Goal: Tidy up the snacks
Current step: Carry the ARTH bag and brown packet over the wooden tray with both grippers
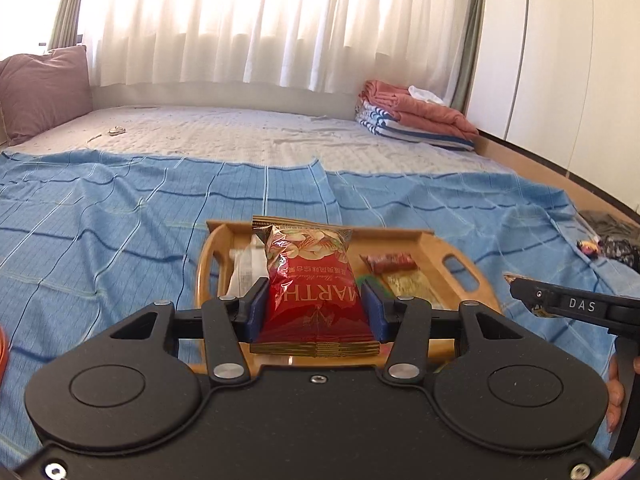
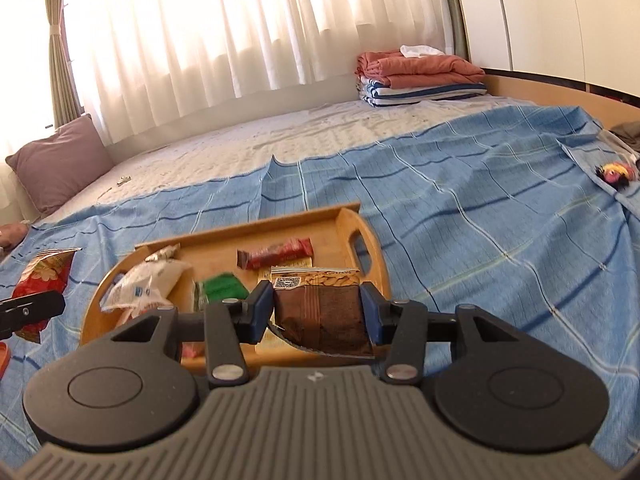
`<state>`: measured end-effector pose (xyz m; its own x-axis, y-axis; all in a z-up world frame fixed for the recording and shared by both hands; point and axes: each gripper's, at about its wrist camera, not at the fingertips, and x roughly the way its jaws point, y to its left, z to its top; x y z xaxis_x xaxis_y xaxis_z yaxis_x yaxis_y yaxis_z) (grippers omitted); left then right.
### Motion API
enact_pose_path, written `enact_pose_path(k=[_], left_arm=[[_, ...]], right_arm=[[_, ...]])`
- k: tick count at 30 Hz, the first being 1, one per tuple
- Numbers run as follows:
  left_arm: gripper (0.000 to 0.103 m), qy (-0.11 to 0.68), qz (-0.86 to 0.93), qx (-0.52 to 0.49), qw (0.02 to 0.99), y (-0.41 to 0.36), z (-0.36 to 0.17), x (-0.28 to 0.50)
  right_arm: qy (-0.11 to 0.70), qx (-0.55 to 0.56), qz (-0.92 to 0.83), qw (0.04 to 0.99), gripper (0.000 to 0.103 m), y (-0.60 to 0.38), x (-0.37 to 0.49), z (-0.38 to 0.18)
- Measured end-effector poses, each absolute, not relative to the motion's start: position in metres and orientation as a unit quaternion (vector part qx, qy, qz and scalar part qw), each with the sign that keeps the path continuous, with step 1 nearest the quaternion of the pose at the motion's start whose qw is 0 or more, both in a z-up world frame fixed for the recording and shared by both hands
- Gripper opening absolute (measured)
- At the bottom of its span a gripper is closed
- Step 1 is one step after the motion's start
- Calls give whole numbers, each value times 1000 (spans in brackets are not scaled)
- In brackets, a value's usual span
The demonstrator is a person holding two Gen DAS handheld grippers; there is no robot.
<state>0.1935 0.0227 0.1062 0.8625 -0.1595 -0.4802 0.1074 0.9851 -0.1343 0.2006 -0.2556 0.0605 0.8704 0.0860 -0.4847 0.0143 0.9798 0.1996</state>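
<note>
Blue checked bedding carries a wooden tray [image 1: 460,250]; in the left view, the left tongs [image 1: 316,306] clamp a red snack bag [image 1: 314,292] over the tray's near edge, so lower it flat before releasing. In the right view, the right tongs [image 2: 318,310] pinch a brown nut packet [image 2: 324,316] above the tray's near right corner, best set beside the red bar [image 2: 280,258] just ahead.

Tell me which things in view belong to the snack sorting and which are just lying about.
Job: wooden tray; red snack bag in the left gripper; brown almond packet in the right gripper; red bar, white packet, green packet on the tray.

Lying about: purple pillow; folded blankets; blue cloth.
</note>
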Motion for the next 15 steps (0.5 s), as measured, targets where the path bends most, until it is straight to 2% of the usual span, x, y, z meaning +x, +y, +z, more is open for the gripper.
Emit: enact_pose_path(k=[6,15], left_arm=[[47,277,-78,-78,954,29,114,254],[47,326,-82,-103,936,27,95,342]], right_arm=[[258,109,18,960,51,-257,248,74],[290,143,19,946,51,-256,324,70]])
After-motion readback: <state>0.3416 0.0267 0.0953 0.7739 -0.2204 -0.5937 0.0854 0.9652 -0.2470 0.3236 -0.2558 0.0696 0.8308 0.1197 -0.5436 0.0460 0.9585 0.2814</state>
